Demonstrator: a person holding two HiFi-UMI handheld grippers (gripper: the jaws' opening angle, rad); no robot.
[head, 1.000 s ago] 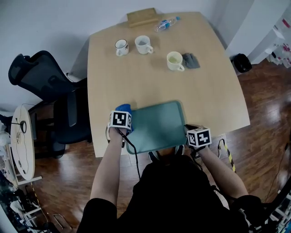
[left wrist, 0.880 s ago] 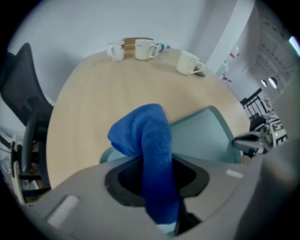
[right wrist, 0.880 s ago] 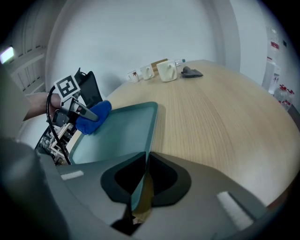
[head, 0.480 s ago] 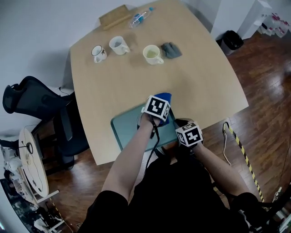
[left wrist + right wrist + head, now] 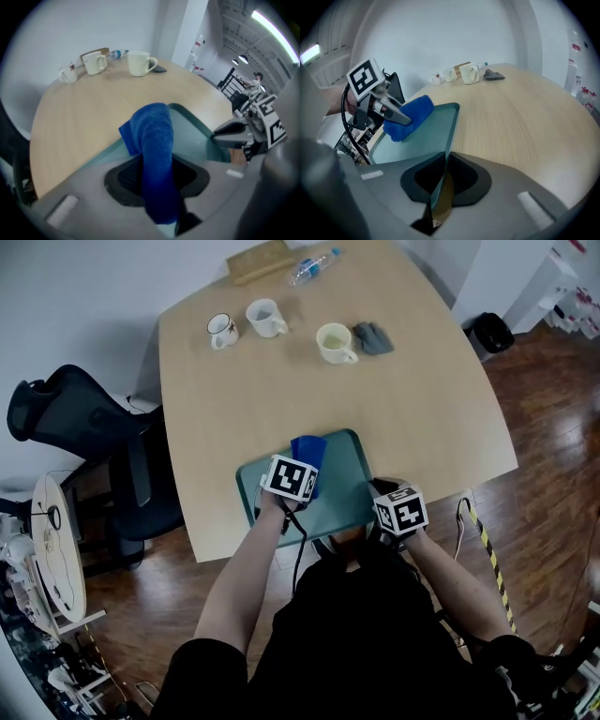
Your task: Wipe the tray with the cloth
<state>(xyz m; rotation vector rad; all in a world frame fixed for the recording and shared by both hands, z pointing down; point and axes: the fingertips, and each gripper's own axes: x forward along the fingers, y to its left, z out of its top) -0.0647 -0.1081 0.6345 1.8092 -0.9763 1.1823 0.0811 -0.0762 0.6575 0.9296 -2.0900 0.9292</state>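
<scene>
Blue cloth (image 5: 154,140) sits clenched between the fingers of the left gripper (image 5: 157,178), spilling ahead onto the tray (image 5: 424,136) to wipe it; the right gripper (image 5: 440,185) pinches the tray's rim, steadying it

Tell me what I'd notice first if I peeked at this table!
The bright blue cloth, pinched in the left gripper and resting on the green tray at the near edge of the table. Next, the right gripper clamped on that tray's near right corner, and three white mugs at the far end.
</scene>
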